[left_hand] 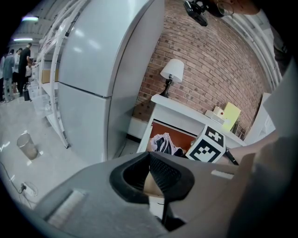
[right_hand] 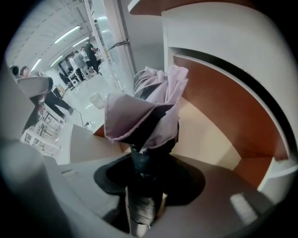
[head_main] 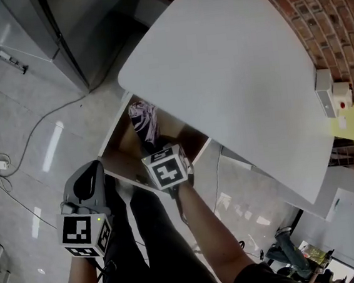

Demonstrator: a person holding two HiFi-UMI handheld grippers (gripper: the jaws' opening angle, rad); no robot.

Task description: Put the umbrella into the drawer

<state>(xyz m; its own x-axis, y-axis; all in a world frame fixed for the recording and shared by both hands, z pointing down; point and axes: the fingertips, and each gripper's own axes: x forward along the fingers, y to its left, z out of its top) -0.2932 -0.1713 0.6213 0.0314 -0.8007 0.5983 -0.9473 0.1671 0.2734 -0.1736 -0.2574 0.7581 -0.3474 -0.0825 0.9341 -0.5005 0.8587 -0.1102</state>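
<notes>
Beside the white surface (head_main: 220, 70), the right hand-held gripper (right_hand: 144, 155) points steeply down, clamped on the umbrella (right_hand: 149, 107), drawer (right_hand: 209, 139) just below; the left hand-held gripper (left_hand: 151, 160) is pinched together.

In the right gripper view the umbrella (right_hand: 149, 107) has its handle clamped in the jaws of the right gripper (right_hand: 147, 163), and the handle's end runs off the bottom edge, blurred. Seen from the head view, the white worktop (head_main: 232, 69) covers most of the open drawer (head_main: 122, 148); only its near end shows. The umbrella's lower part and the right jaws sit hidden under the marker cube (head_main: 166, 167). In the left gripper view that same cube blocks part of the umbrella's folds. The people (left_hand: 14, 65) far down the hall are too small to make out. Both forearms (head_main: 205, 229) are cut off at the head view's bottom edge.
</notes>
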